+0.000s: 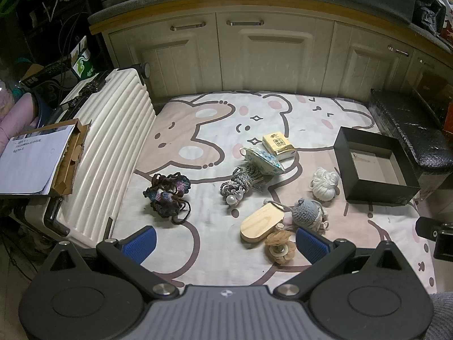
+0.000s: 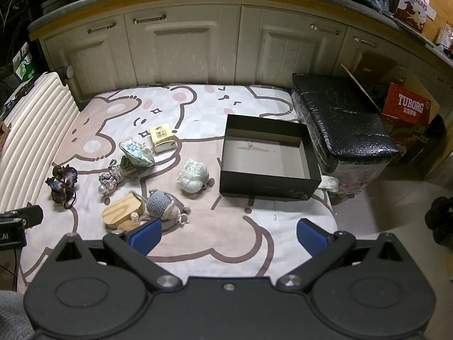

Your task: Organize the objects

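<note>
Left gripper sits bottom centre of its view, blue pads spread wide w/ nothing between them, hovering over the bear-print mat. Right gripper likewise bottom centre, pads fully apart, empty. Left view only: tan frilly flower piece just beside the right-hand pad, plus a cardboard tray w/ white paper on the ribbed white suitcase at left edge. Right view only: red Tuborg carton at right, most of the black padded bench, bare floor lower right; the flower piece is mostly hidden behind the left-hand pad there. Objs relative to tools: wooden oval block and grey crochet doll lie just above the left gripper's right-hand pad; in right view same block and doll sit just above its left-hand pad. Further up: white yarn ball, rope knot w/ pearls, patterned pouch, gold box, dark crochet bundle toward the suitcase. Open black box sits centre-right in right view, well apart from the left gripper, empty as far as visible.
</note>
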Tool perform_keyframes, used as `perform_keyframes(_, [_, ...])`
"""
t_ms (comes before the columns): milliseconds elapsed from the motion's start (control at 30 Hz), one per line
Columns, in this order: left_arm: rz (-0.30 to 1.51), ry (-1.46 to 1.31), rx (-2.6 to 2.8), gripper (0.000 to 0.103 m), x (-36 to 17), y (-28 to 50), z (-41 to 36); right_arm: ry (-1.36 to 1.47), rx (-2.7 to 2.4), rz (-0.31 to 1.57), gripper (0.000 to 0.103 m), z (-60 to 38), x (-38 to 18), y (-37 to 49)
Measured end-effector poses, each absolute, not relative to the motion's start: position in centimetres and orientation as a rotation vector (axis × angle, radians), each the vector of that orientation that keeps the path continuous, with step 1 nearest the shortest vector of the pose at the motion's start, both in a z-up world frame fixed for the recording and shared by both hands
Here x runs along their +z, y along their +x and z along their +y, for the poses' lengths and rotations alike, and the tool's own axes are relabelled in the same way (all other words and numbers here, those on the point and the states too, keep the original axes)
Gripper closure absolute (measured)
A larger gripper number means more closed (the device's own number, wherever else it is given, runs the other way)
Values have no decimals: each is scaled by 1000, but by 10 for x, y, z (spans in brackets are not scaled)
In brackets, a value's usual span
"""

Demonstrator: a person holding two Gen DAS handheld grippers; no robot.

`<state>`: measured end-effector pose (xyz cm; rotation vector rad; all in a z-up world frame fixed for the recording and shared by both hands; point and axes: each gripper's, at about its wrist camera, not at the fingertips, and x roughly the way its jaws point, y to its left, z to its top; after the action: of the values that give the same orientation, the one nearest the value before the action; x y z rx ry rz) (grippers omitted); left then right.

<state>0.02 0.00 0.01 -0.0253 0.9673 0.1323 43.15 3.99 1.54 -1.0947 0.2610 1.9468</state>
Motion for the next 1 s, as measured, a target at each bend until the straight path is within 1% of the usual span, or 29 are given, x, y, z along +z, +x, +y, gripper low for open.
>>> perform_keyframes(1000, [966,-43,179,0,0,0,0,-1096,1941,268,0,39,13,430])
